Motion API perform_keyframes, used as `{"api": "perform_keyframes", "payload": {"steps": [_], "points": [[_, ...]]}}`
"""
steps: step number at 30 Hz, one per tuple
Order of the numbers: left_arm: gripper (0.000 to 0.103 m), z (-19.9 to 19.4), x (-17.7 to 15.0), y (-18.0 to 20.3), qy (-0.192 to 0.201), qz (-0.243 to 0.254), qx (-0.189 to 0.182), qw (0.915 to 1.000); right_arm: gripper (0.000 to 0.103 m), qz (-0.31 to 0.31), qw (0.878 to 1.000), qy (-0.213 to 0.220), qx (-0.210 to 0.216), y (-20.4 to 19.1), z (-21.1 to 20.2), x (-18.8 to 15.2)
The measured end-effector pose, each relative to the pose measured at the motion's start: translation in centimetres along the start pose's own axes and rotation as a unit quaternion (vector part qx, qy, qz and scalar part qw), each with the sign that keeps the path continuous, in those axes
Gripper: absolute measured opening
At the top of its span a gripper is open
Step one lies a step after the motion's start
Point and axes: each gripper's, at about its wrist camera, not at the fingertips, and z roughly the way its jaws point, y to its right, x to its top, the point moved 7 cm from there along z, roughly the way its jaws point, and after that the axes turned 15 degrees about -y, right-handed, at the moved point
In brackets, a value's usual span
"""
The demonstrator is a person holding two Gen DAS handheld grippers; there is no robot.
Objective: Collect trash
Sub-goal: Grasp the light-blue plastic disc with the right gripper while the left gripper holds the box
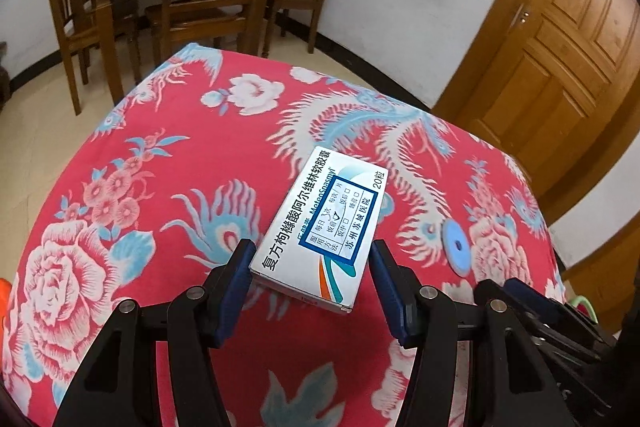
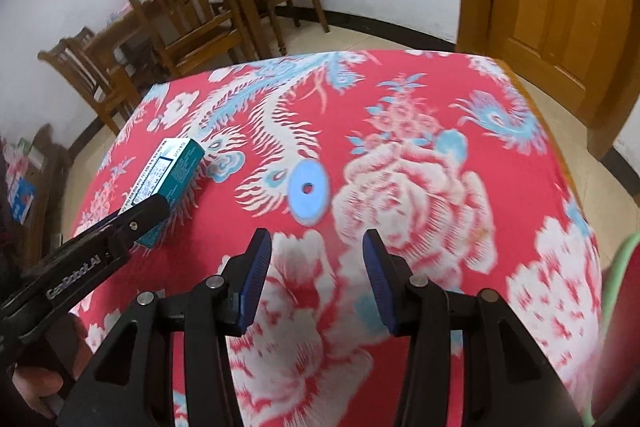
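While both tools hover over the cloth-covered desk, the step in hand reads as closing on the first piece of trash.
Left hand-held gripper (image 1: 312, 259): jaws apart, straddling the near end of the box; left pad close against the box's edge, right pad clear of it; not yet clamped.
White rectangular cardboard medicine box with teal sides (image 1: 320, 227): lies flat on the red floral tablecloth (image 1: 180, 187), long axis running away from the camera. Advice: centre the box between the pads, then close across its short width.
Pale blue flat disc with a centre hole (image 2: 309, 190): lies on the cloth just right of the box, ahead of the right tool.
Right hand-held gripper (image 2: 316, 259): jaws apart, empty, above the cloth short of the disc. Advice: a thin disc likely needs a low, steep approach.
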Motion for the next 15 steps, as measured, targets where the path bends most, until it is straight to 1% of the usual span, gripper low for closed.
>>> {"api": "perform_keyframes", "payload": {"steps": [6, 10, 12, 13, 15], "points": [[0.059, 0.6, 0.2, -0.8, -0.002, -0.014, 0.0, 0.9999, 0.049, -0.012, 1.0, -0.014, -0.014, -0.4, 2.2, 1.3], [0.059, 0.8, 0.2, -0.9, -0.002, -0.017, -0.004, 0.9999, 0.049, -0.02, 0.999, -0.007, -0.024, -0.5, 2.5, 2.0], [0.059, 0.9, 0.2, -0.9, -0.002, -0.018, -0.008, 0.9998, 0.049, -0.028, 0.999, -0.004, -0.038, -0.7, 2.8, 2.2], [0.059, 0.9, 0.2, -0.9, -0.001, -0.019, -0.01, 0.9998, 0.048, -0.033, 0.998, -0.003, -0.046, -0.8, 2.9, 2.3], [0.059, 0.9, 0.2, -0.9, -0.002, -0.019, -0.013, 0.9997, 0.044, -0.039, 0.997, 0.0, -0.06, -0.9, 3.0, 2.4]]}}
